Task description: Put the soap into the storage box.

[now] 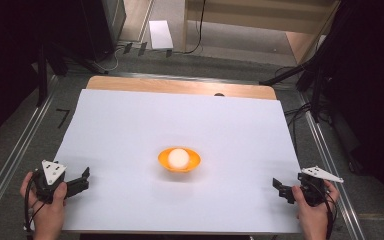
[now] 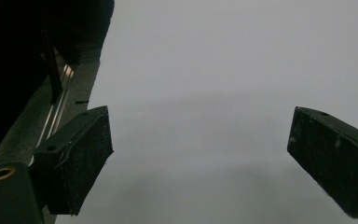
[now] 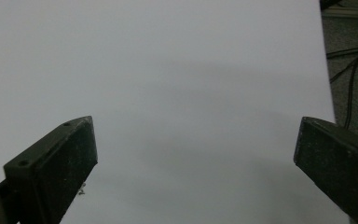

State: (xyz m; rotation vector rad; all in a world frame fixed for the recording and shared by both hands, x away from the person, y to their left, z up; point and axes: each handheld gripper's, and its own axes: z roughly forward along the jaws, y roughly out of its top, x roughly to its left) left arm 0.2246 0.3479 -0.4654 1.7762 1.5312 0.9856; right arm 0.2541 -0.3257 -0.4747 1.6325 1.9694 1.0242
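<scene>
At the near left corner of the white sheet (image 1: 130,125) we see the left hand (image 1: 47,207) holding the left gripper (image 1: 82,181); in its own view the jaws stand wide apart over bare white surface, with nothing between them. Moving rightward, near the middle of the sheet, we find an orange bowl (image 1: 179,160) with a white ball (image 1: 178,157) sitting inside it, well apart from both grippers. At the near right corner the right hand (image 1: 312,212) holds the right gripper (image 1: 279,188), pointing inward. Its own view shows its jaws spread wide and empty above the sheet, and cables (image 3: 349,70) on the grey floor (image 3: 354,28) beyond the sheet's edge.
</scene>
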